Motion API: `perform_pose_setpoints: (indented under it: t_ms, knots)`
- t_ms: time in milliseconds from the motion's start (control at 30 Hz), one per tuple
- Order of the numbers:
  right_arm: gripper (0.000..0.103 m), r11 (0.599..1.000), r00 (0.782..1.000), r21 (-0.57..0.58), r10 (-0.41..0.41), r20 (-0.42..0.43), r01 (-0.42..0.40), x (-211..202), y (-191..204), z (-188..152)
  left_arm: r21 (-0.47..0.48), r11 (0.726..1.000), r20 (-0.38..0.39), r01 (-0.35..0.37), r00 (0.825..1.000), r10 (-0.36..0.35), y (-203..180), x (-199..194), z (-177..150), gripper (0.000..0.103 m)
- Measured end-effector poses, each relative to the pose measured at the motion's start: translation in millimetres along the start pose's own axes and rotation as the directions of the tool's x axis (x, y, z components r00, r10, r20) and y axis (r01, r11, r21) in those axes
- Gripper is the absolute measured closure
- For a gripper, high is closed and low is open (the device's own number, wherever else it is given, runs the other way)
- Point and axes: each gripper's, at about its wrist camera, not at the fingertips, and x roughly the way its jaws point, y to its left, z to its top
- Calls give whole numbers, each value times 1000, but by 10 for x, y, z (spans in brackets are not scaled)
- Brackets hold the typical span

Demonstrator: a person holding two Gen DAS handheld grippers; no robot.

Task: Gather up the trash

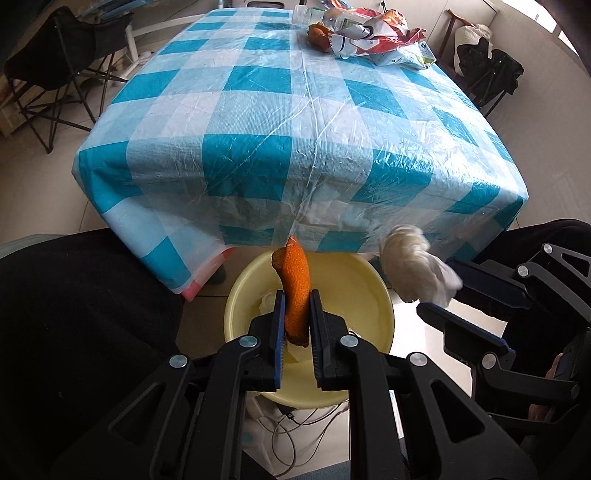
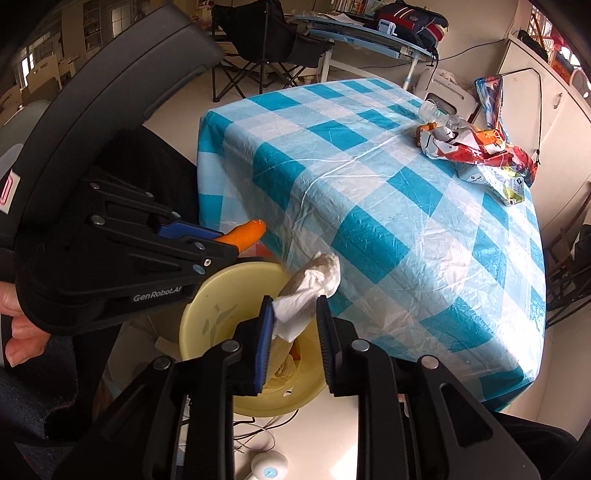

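My left gripper (image 1: 297, 295) is shut on a strip of orange peel (image 1: 295, 291) and holds it upright over the yellow basin (image 1: 369, 280) on the floor. In the right wrist view the left gripper (image 2: 231, 245) and the orange peel (image 2: 245, 232) are above the yellow basin (image 2: 207, 295). The right gripper (image 2: 294, 301) stands open over the basin, with a crumpled white tissue (image 2: 310, 288) loose between its jaws and touching the left pad. From the left wrist view the tissue (image 1: 413, 266) looks blurred by the right gripper (image 1: 436, 286). The basin holds paper scraps.
The table (image 1: 258, 122) has a blue-and-white checked cloth. At its far end lie snack wrappers (image 1: 373, 37), a plastic bottle (image 1: 314, 14) and another peel (image 1: 319, 35). A black folding chair (image 1: 55, 55) stands at left. Cables (image 1: 295, 424) and a white round device (image 2: 267, 467) lie on the floor.
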Motion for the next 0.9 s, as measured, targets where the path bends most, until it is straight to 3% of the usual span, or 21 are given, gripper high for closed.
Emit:
perform_pose_setpoints:
  t_ms: [67,167,300,433,667,900]
  knots:
    - [61,1000,1000,0,-9,4,9,-5,-4,-3,5,1000,-3,-16,1000,16,-12,6,-7,90]
    - [57,1000,1000,15,-15,10,15,-11,-43,-17,17,999,7,-32,999,32,-41,-9,-12,84]
    - [51,998,999,66,-26,30,24,-33,-153,-38,32,996,77,-78,994,76,-75,-122,-16,73]
    - [48,993,998,118,-23,62,16,-80,-237,-33,31,988,158,-150,977,143,-106,-270,-7,61]
    - [42,989,992,148,-21,126,2,-143,-252,6,-17,962,250,-273,930,268,-30,-519,44,50]
    - [39,990,981,142,-12,195,-16,-207,-226,50,-51,950,248,-307,918,310,31,-601,80,47]
